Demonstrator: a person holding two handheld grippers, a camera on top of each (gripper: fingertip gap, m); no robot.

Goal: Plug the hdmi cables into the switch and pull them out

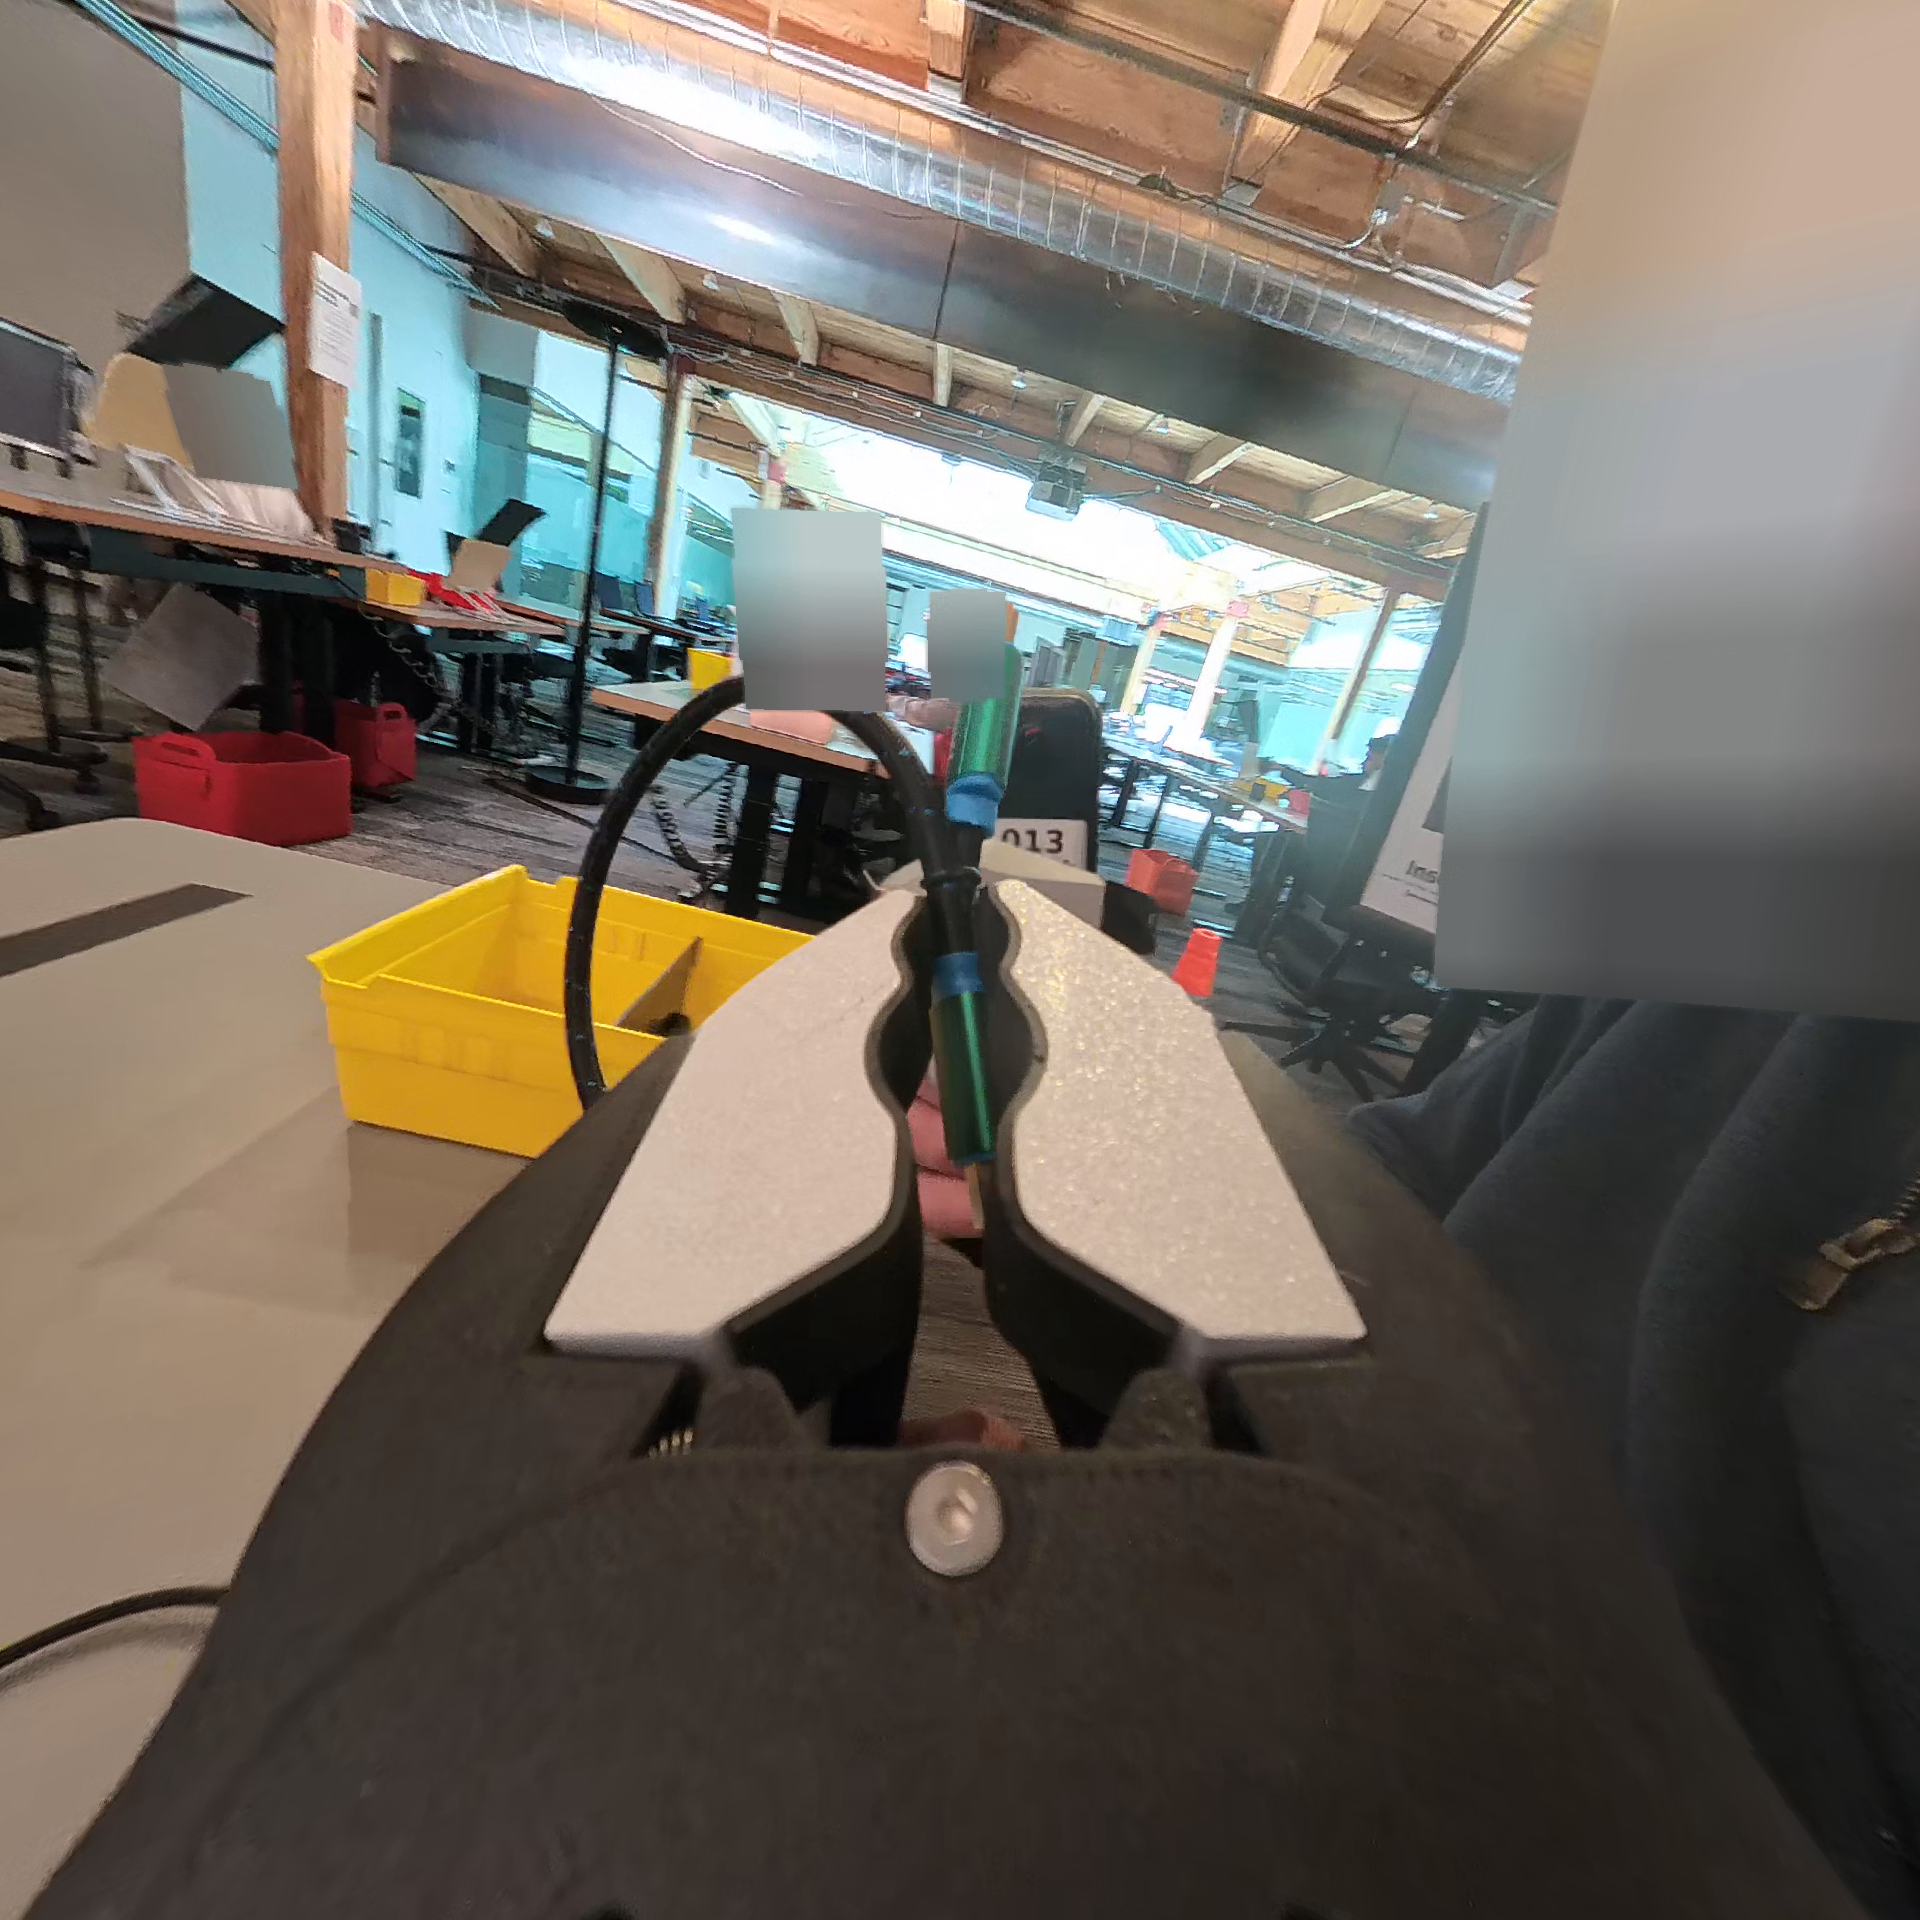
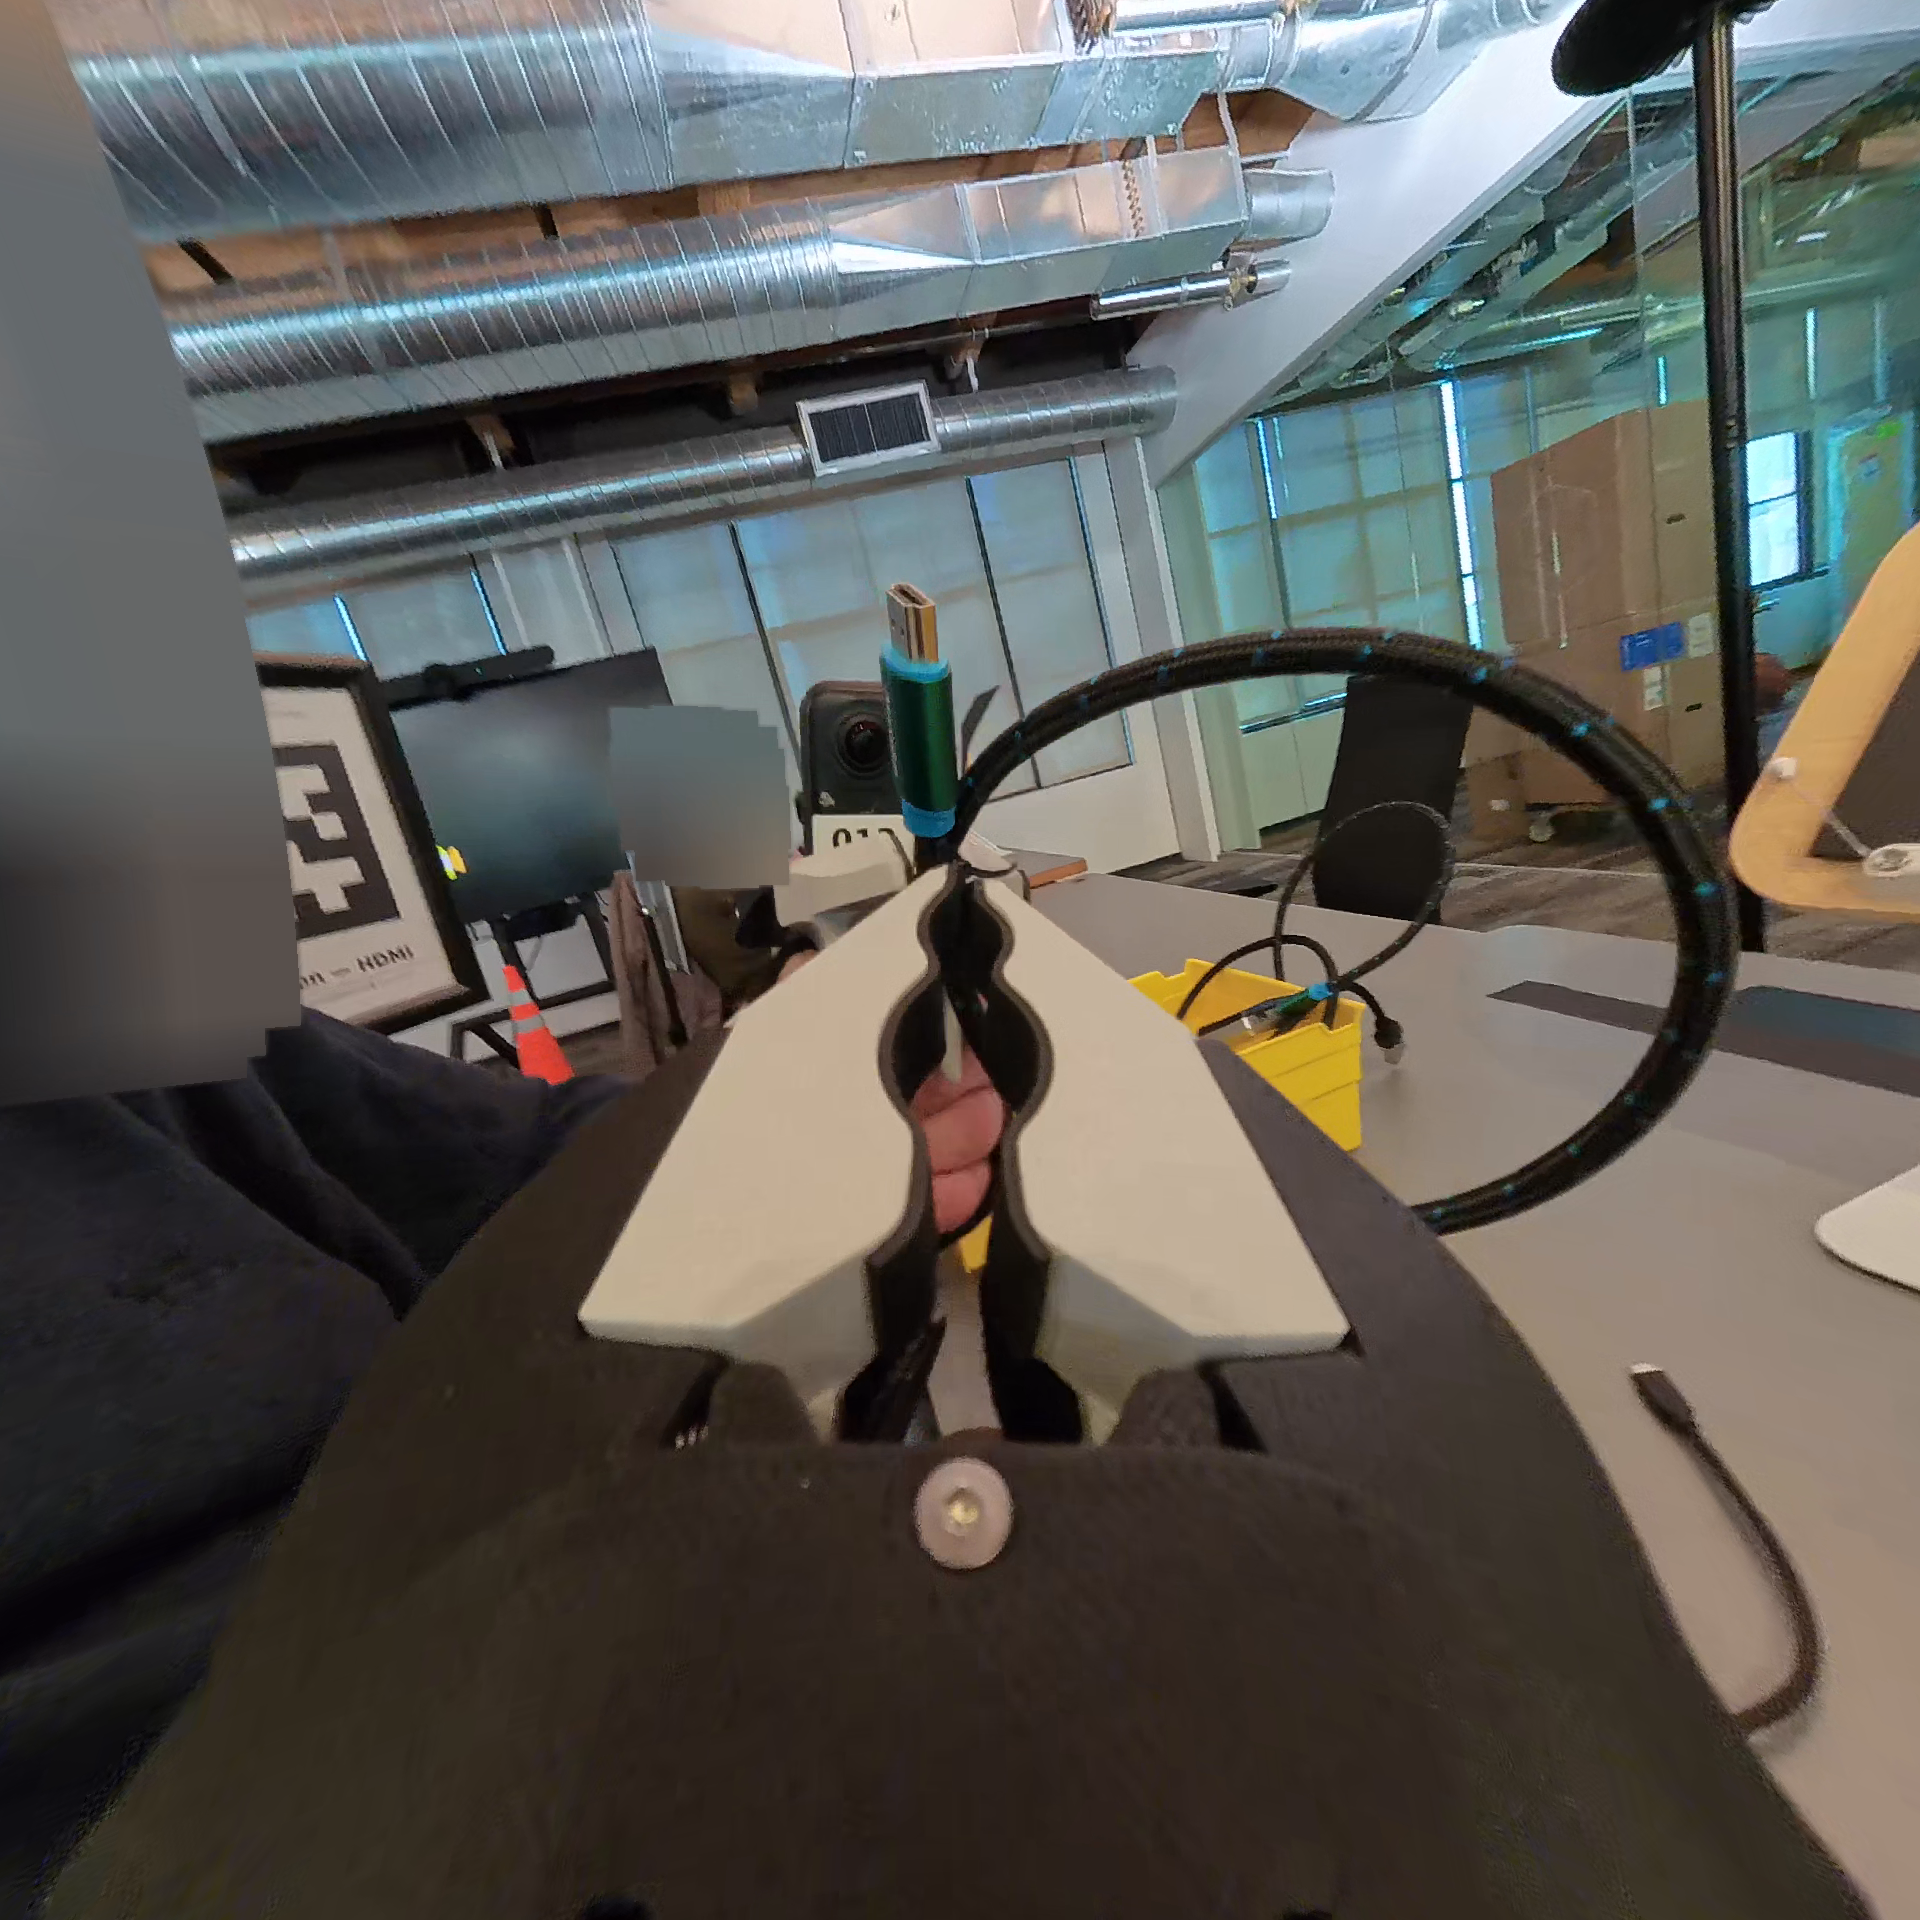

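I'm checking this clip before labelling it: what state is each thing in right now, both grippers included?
left gripper: shut on the HDMI cable, just behind a green plug.
right gripper: shut on the HDMI cable, below the other green plug.
HDMI cable: looped in the air, both plugs unplugged.
green plug: upright, metal tip bare.
yellow bin: open, on the table.
yellow bin with cables: open, holding cables.

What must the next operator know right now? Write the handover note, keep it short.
Left gripper: shut on a green HDMI plug, its cable looping away left.
Right gripper: shut on the braided cable just below a second green plug, tip up.
Switch: not in view.
Done: nothing shown plugged.
To do: plug in, pull out.
Spare cables sit in the yellow bin.
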